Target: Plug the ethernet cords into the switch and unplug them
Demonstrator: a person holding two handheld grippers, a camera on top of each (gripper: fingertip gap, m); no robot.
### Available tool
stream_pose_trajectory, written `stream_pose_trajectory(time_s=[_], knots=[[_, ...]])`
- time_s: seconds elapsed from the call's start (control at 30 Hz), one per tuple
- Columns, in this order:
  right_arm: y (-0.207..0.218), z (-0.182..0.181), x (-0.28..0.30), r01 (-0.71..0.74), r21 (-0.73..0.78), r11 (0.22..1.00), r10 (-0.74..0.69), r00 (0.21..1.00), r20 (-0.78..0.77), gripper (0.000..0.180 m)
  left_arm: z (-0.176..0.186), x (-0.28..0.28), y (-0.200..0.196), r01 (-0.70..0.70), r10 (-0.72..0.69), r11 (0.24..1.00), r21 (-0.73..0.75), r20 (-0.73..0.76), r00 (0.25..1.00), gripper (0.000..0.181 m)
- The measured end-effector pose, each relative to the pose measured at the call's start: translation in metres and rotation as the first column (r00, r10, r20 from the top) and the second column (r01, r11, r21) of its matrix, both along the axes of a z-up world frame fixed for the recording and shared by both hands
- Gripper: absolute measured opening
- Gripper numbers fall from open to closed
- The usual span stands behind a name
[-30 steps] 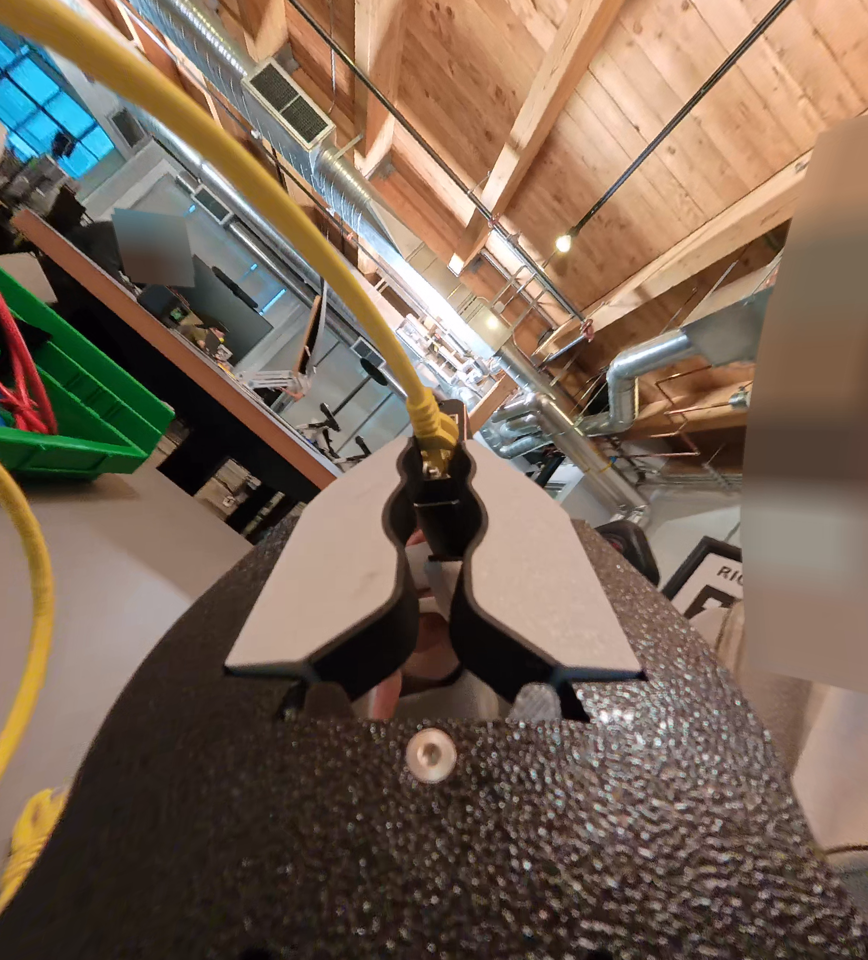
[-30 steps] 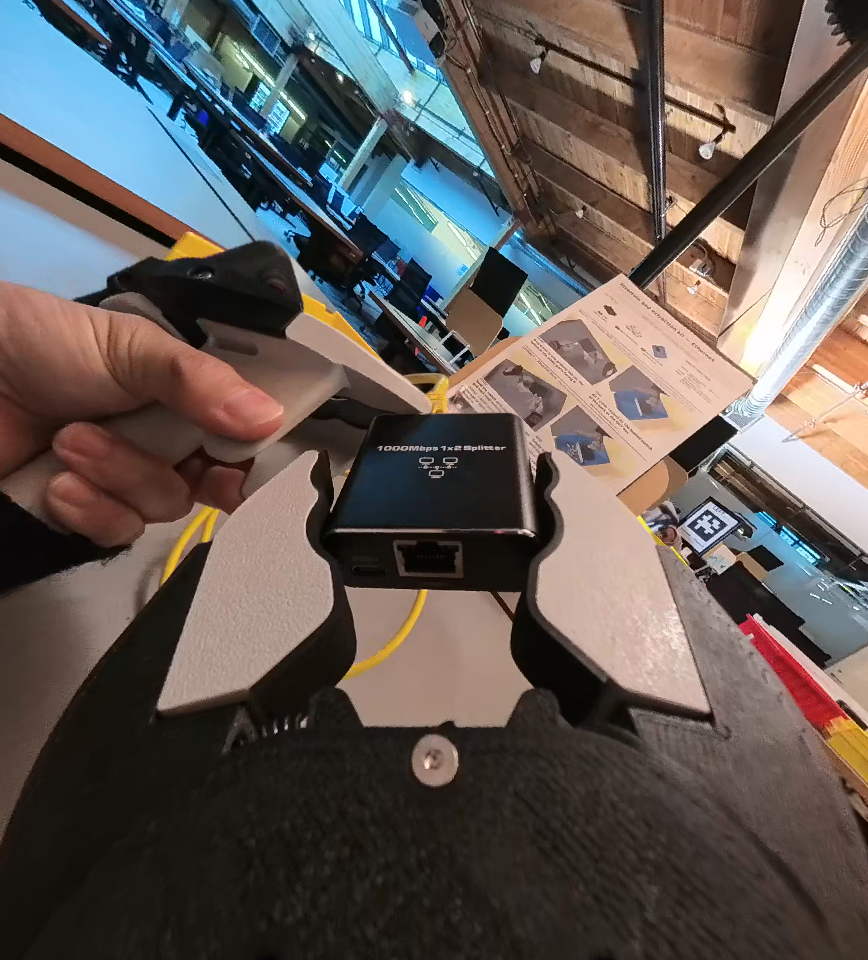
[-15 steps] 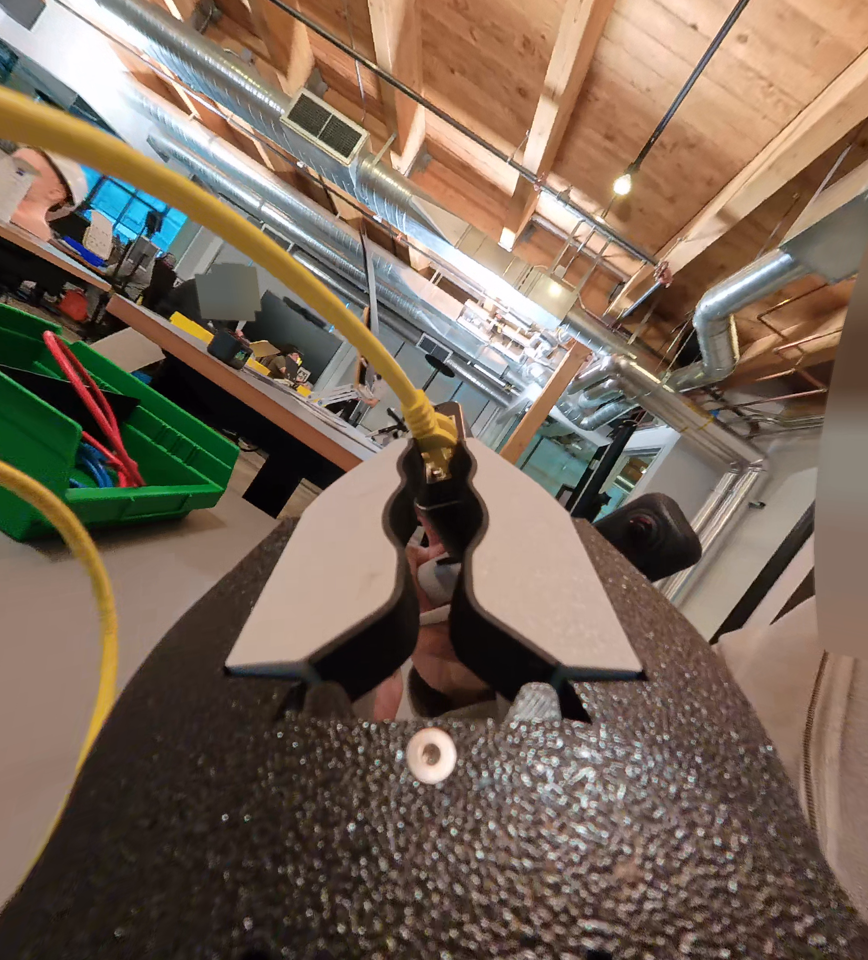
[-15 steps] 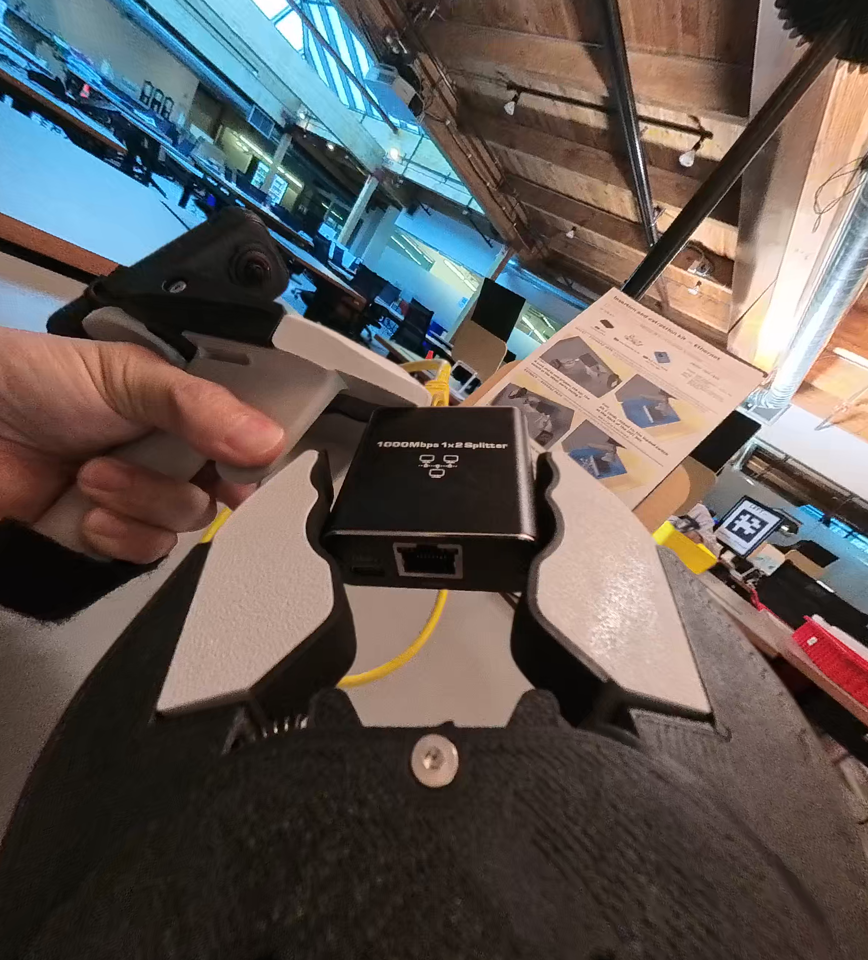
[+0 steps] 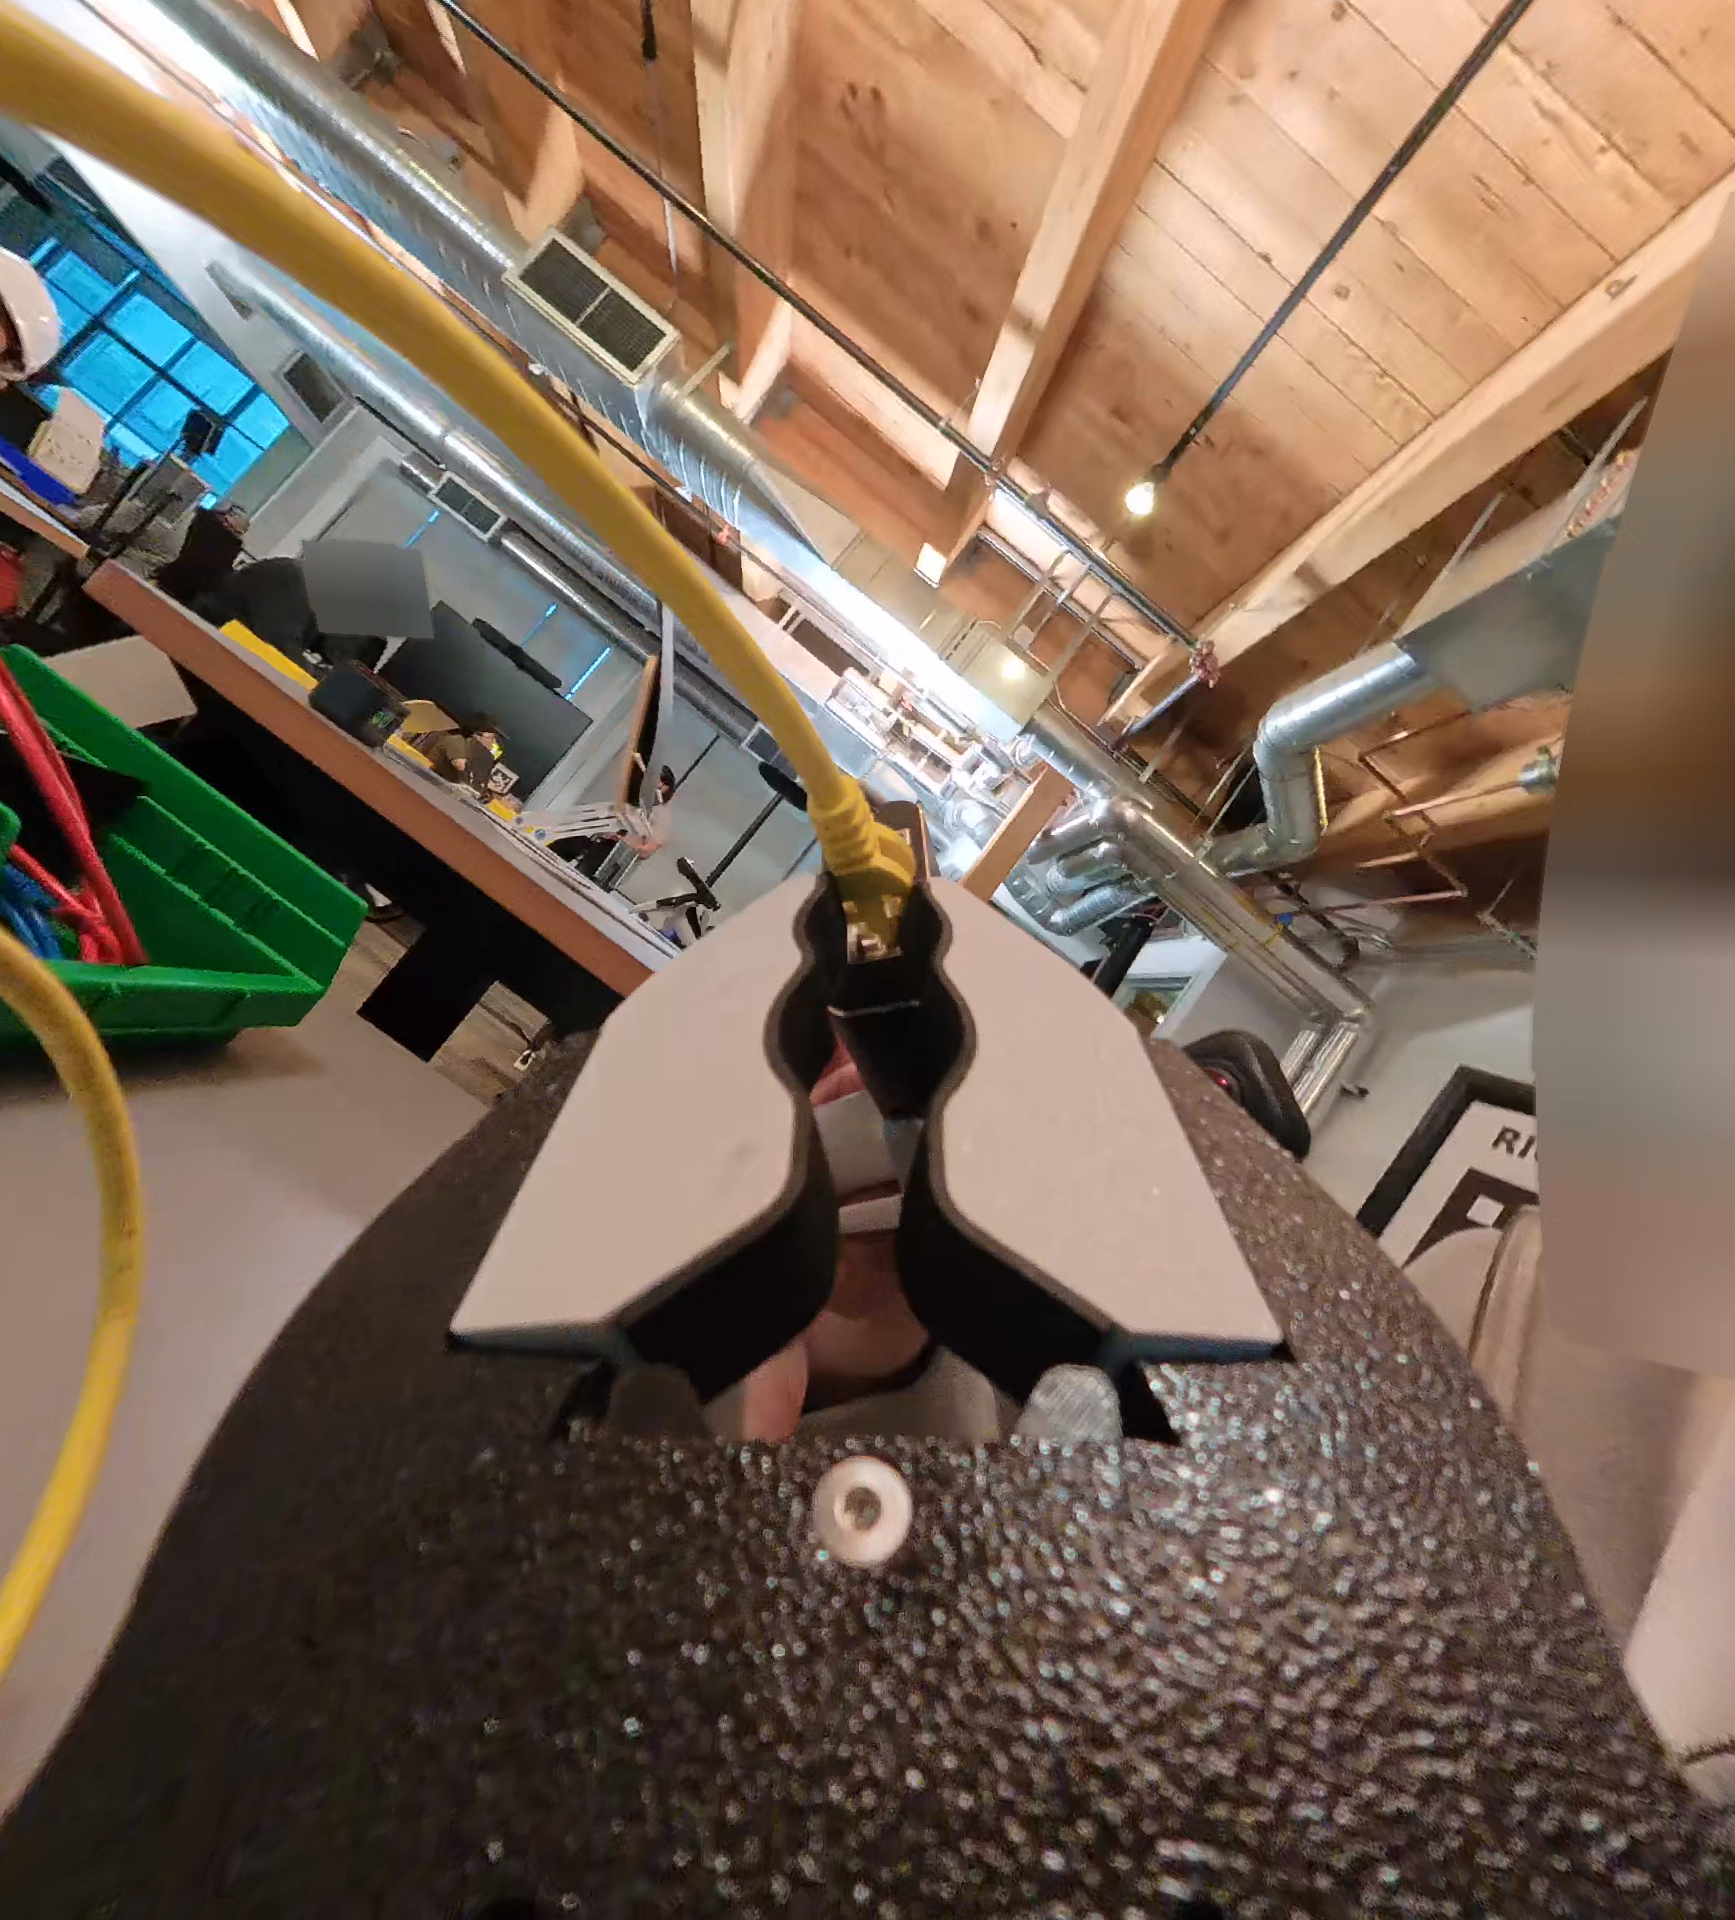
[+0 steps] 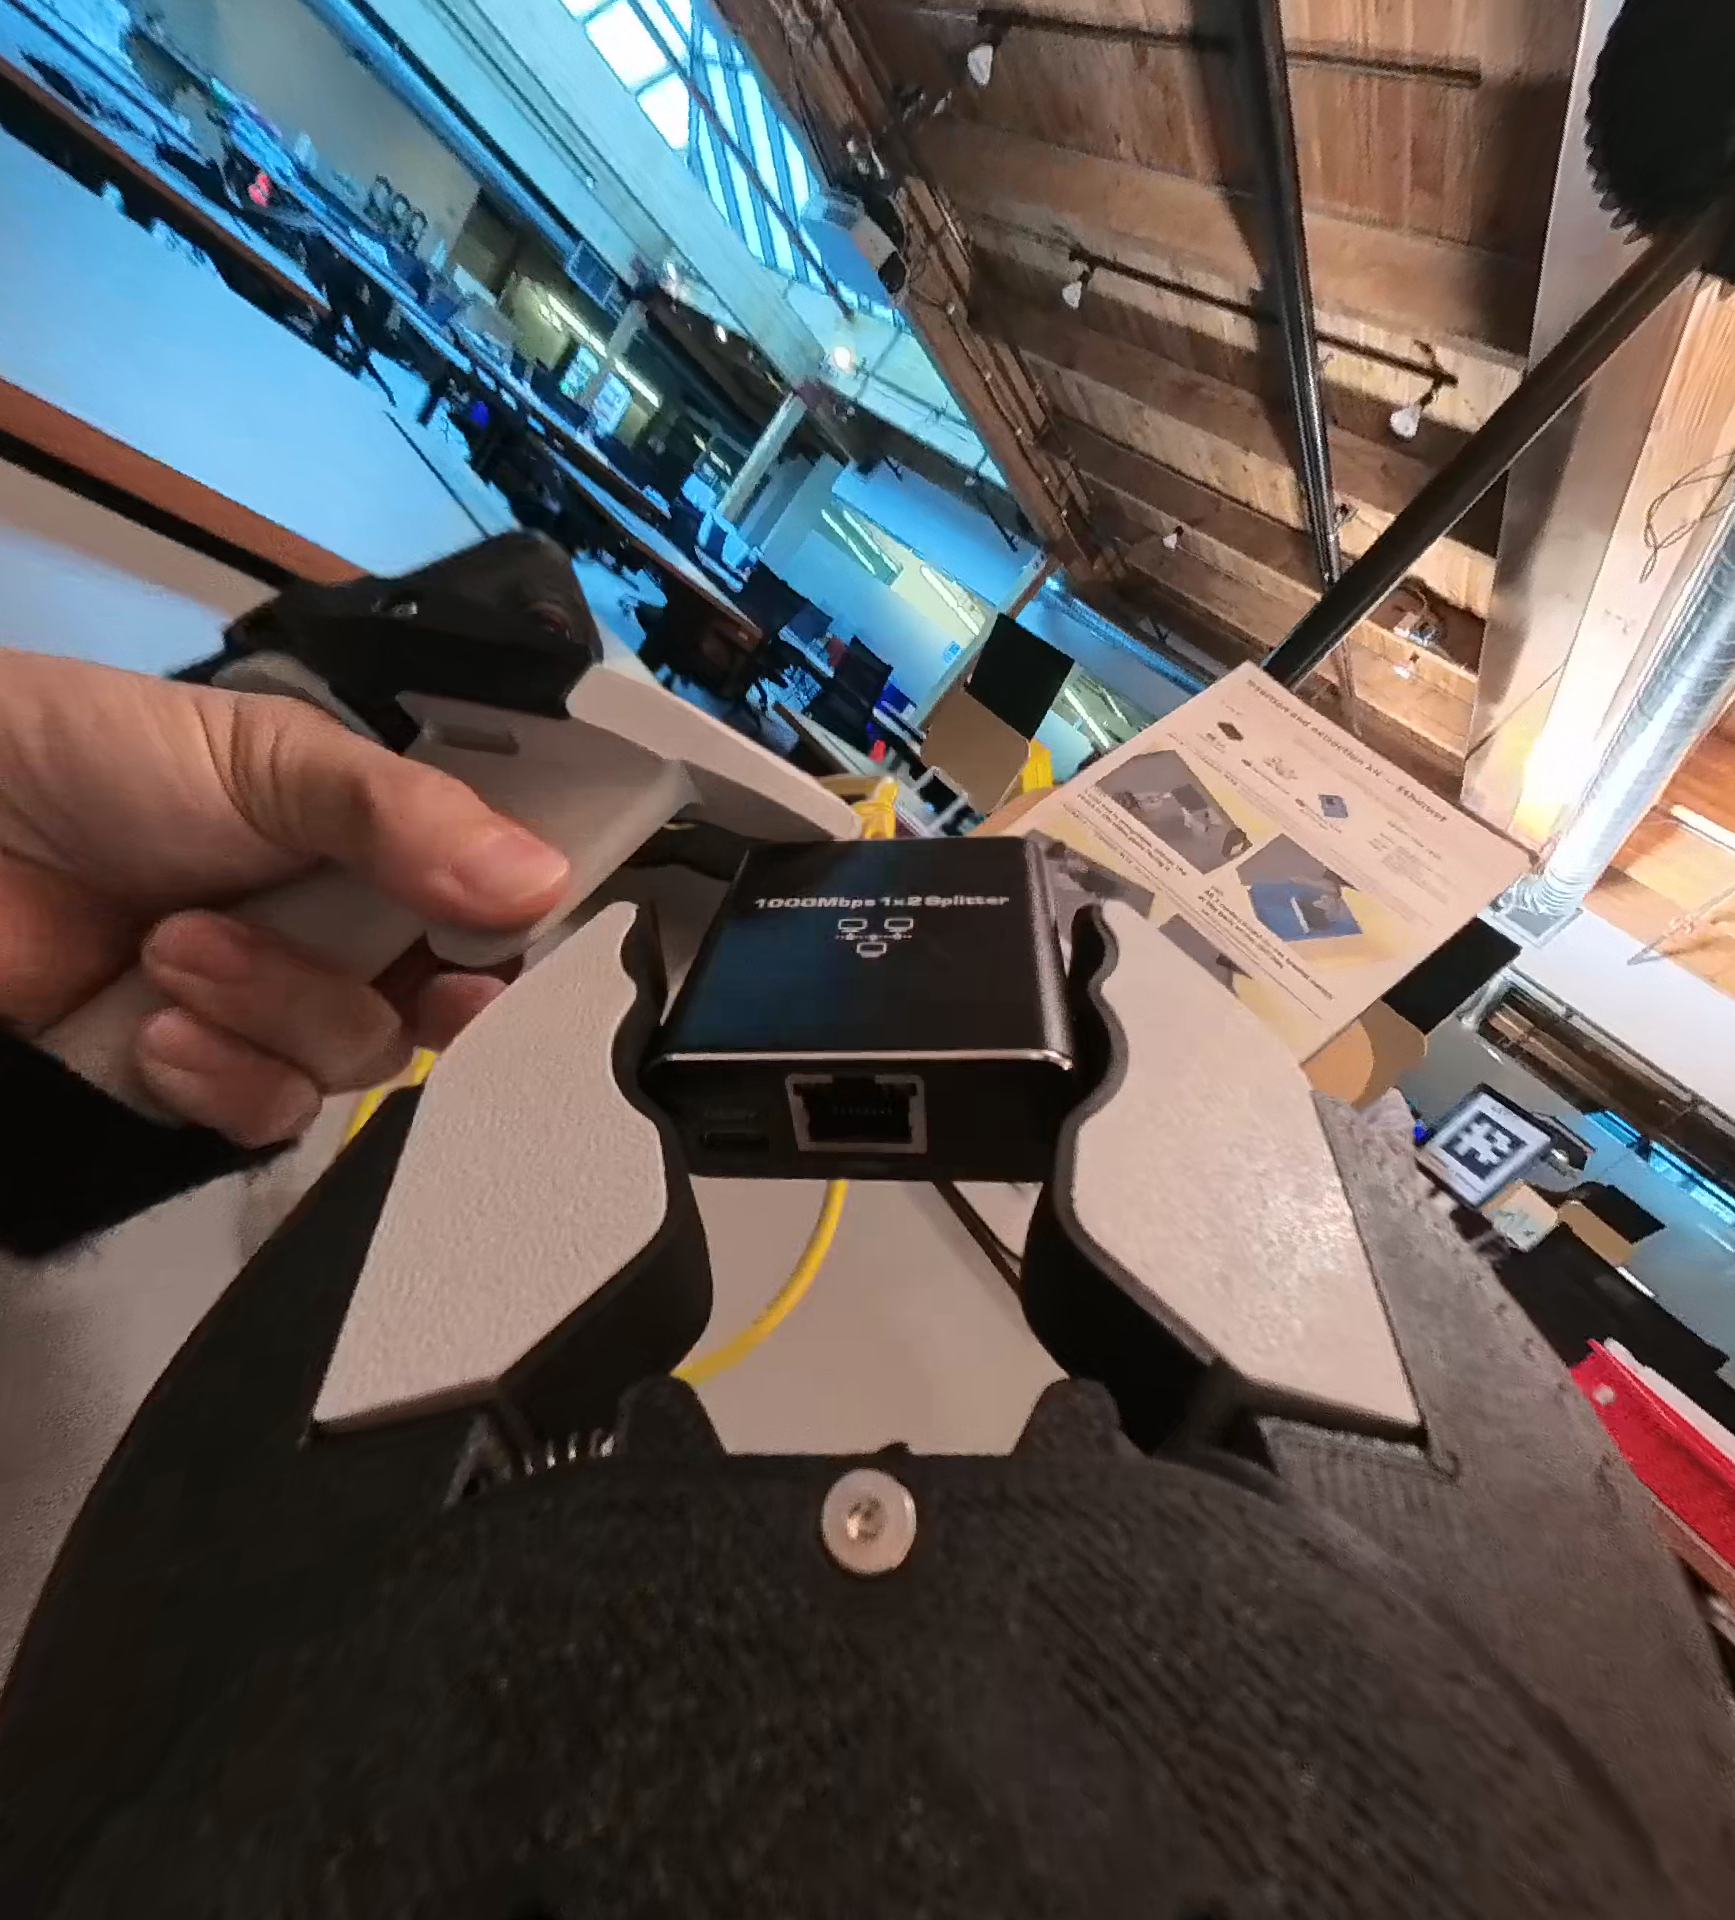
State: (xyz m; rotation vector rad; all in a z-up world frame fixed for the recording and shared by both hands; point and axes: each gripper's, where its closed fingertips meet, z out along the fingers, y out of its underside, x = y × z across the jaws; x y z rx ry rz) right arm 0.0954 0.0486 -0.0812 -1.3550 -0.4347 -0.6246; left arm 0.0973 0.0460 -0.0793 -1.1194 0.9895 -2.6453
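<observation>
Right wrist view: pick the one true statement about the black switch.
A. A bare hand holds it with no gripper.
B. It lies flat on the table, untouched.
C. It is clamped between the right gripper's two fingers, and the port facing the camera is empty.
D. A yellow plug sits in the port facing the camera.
C: the black switch sits squeezed between the fingers of the right gripper, lifted off the table, and its camera-facing port shows no plug.

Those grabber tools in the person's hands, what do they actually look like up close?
Each one has a rough, speckled black body with a silver screw, and two flat pale grey fingers with wavy black inner edges. That goes for the left gripper and the right gripper. The other gripper's handle is pale grey. The hand wears a black cuff.
</observation>
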Motion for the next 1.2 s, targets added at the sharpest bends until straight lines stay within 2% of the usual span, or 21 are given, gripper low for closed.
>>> stream_pose_trajectory(time_s=[0.23, 0.63, 0.9, 1.0, 1.2], knots=[[-0.002, 0.011, -0.009, -0.061, 0.036, 0.998, 0.060, 0.998, 0.029, 0.076, 0.010, -0.009, -0.002, -0.021, 0.018, 0.988, 0.156, 0.021, 1.000, 0.012], [0.000, 0.013, -0.010, -0.037, 0.029, 0.999, 0.034, 0.996, 0.083, 0.076, 0.016, -0.007, -0.001, 0.007, -0.005, 0.998, 0.058, -0.027, 1.000, 0.014], [-0.001, 0.014, -0.013, -0.071, 0.015, 0.997, 0.070, 0.996, 0.058, 0.076, 0.016, -0.011, -0.003, 0.024, -0.028, 0.986, 0.163, 0.018, 0.999, 0.014], [0.003, 0.008, -0.010, -0.062, -0.009, 0.998, 0.062, 0.997, 0.048, 0.076, 0.012, -0.011, -0.001, -0.044, 0.034, 0.969, 0.245, 0.047, 0.998, 0.013], [0.006, 0.004, -0.007, -0.061, -0.012, 0.998, 0.062, 0.998, 0.009, 0.076, 0.012, -0.010, 0.002, -0.129, 0.106, 0.946, 0.297, 0.095, 0.990, 0.013]])
